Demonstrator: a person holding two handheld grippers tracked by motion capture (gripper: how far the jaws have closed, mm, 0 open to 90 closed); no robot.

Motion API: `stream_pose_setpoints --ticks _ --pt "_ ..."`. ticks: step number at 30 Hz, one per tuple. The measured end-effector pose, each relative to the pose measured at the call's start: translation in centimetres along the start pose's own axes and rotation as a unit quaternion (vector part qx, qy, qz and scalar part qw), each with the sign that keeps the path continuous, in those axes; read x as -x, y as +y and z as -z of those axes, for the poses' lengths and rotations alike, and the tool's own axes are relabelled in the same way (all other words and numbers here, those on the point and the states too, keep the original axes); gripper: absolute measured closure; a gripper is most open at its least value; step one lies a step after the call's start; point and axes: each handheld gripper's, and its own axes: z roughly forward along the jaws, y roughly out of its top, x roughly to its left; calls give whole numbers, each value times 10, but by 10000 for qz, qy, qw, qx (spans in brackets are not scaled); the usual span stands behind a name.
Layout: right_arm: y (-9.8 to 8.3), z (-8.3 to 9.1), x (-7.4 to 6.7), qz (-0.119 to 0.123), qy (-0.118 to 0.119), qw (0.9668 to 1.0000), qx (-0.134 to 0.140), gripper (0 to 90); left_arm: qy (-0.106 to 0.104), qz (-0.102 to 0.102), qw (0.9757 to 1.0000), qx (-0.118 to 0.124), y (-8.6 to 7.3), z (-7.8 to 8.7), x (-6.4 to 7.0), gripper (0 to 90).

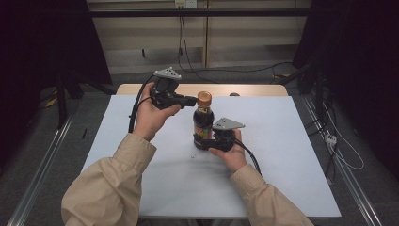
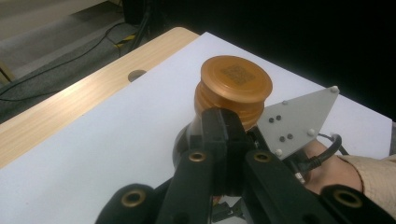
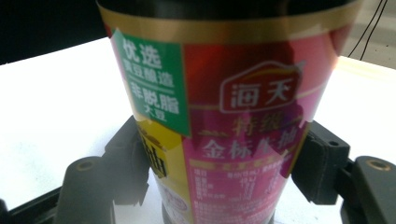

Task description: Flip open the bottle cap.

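A dark soy sauce bottle (image 1: 203, 123) with an orange cap (image 1: 204, 98) stands upright in the middle of the white table top (image 1: 282, 141). My right gripper (image 1: 203, 141) is shut on its lower body. In the right gripper view the two pads (image 3: 133, 158) press the red, green and yellow label of the bottle (image 3: 224, 93) from both sides, around my right gripper (image 3: 226, 161). My left gripper (image 1: 192, 100) is held level at cap height, its tips just left of the cap. In the left gripper view its jaws (image 2: 223, 128) are shut together, empty, right before the neck under the cap (image 2: 236, 79).
A wooden strip (image 1: 141, 88) with a round hole (image 2: 136, 74) borders the table's far edge. Cables (image 1: 188, 61) lie on the floor behind, and dark curtains hang on both sides. The right gripper's grey plate (image 2: 299, 119) sits close beside the bottle.
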Motion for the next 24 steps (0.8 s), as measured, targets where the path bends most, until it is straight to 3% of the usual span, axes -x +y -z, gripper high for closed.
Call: stream_pose_setpoints --ticks 24 --pt "-1 0 1 -86 1 10000 -9 305 -200 140 9990 370 9 3 2 900"
